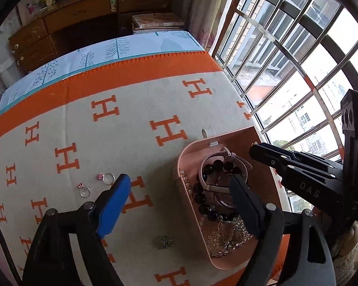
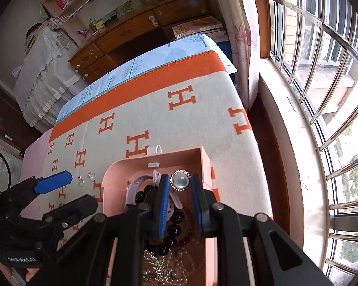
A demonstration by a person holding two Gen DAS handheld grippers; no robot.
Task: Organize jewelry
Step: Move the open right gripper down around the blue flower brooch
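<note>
An open pink jewelry box (image 1: 236, 138) stands on the H-patterned blanket near its right edge. Inside lie a black bead bracelet (image 1: 200, 199), a pink-strapped watch (image 1: 226, 153) and silvery chains (image 1: 224, 243). My right gripper (image 2: 180, 184) hovers over the box (image 2: 174, 156), shut on a round pearl-centred brooch (image 2: 181, 181). My left gripper (image 1: 179, 190) stands wide open with no jewelry held; its blue pad (image 1: 114, 202) is over the blanket and the other finger is over the box. Two gem rings (image 1: 108, 178) (image 1: 84, 191) and a small greenish piece (image 1: 164, 242) lie on the blanket.
A small white loop (image 1: 207, 131) sits just behind the box. The blanket (image 1: 131, 128) ends close to the box's right side, beside a barred window (image 1: 298, 71). A wooden desk (image 1: 83, 16) and stacked books (image 1: 157, 21) stand beyond the far end.
</note>
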